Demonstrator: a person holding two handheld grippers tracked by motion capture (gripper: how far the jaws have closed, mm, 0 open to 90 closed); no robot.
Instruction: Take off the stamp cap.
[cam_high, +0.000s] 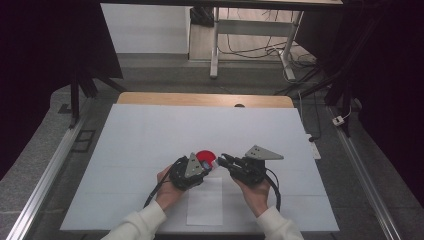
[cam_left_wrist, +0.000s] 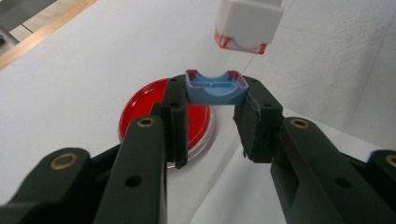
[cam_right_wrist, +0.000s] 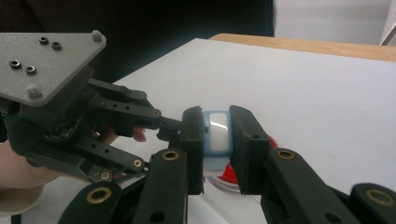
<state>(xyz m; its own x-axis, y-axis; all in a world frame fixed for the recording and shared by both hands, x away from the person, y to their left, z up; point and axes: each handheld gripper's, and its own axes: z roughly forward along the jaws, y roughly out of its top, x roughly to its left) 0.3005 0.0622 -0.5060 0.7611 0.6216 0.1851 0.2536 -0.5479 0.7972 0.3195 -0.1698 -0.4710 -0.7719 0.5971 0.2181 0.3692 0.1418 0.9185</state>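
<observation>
On the white-covered surface (cam_high: 150, 130), just above a red petri dish (cam_left_wrist: 140, 109), the left gripper (cam_left_wrist: 212, 114) has its fingers pinching a small blue tray while the right gripper (cam_right_wrist: 216, 140) clamps the white cap (cam_right_wrist: 217, 131), already pulled apart, so emptying or rejoining seemingly remains.

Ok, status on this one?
Left gripper shut on blue piece. Right gripper shut on white piece; pieces apart. Red dish on table below, nothing blocking.

A white-topped table (cam_high: 150, 130) stands on grey floor (cam_high: 40, 150), dark curtains (cam_high: 45, 45) flanking, a desk frame (cam_high: 250, 30) behind.
</observation>
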